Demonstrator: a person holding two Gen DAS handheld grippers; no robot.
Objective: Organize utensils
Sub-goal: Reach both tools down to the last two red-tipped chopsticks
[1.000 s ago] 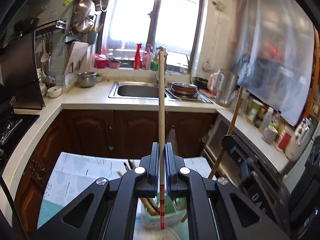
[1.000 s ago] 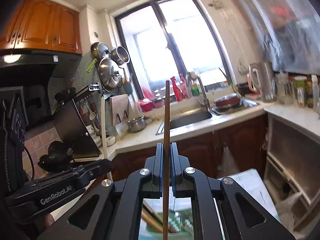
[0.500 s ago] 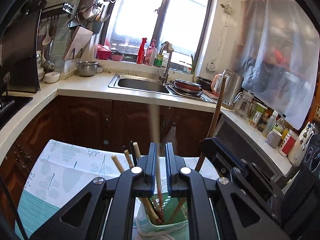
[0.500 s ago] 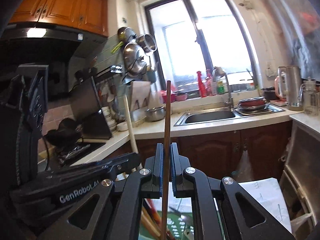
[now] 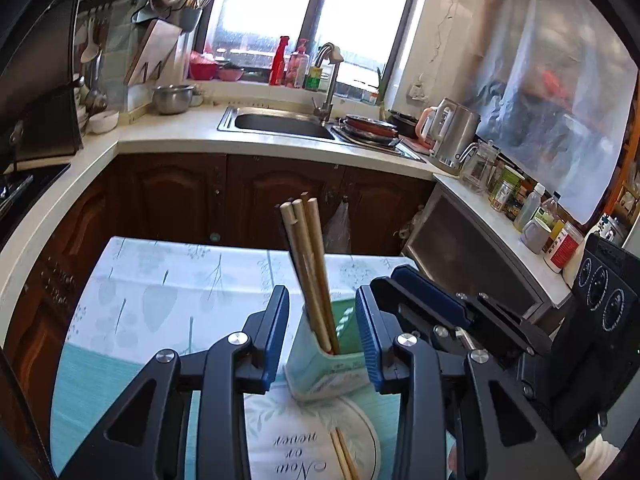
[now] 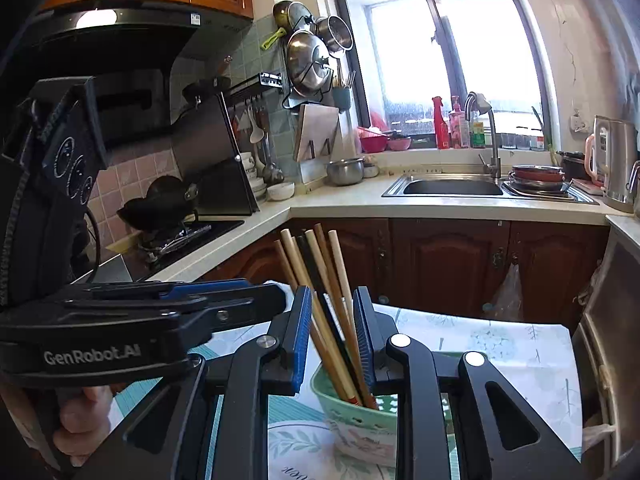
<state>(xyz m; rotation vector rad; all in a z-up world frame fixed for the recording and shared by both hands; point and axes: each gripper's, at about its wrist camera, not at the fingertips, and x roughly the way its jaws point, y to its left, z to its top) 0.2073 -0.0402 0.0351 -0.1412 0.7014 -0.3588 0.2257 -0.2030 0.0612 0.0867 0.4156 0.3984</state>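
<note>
Your left tongs (image 5: 322,336) and right tongs (image 6: 332,334) have both just been opening and now stand released, pads clear of the chopsticks (image 6: 320,280) that lean bundled in the green holder (image 6: 352,412) on the cloth-covered surface (image 5: 160,288)

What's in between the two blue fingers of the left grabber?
Chopsticks standing in a green holder, seen in the left wrist view. The left gripper has just been opening and isn't pinching them.
</note>
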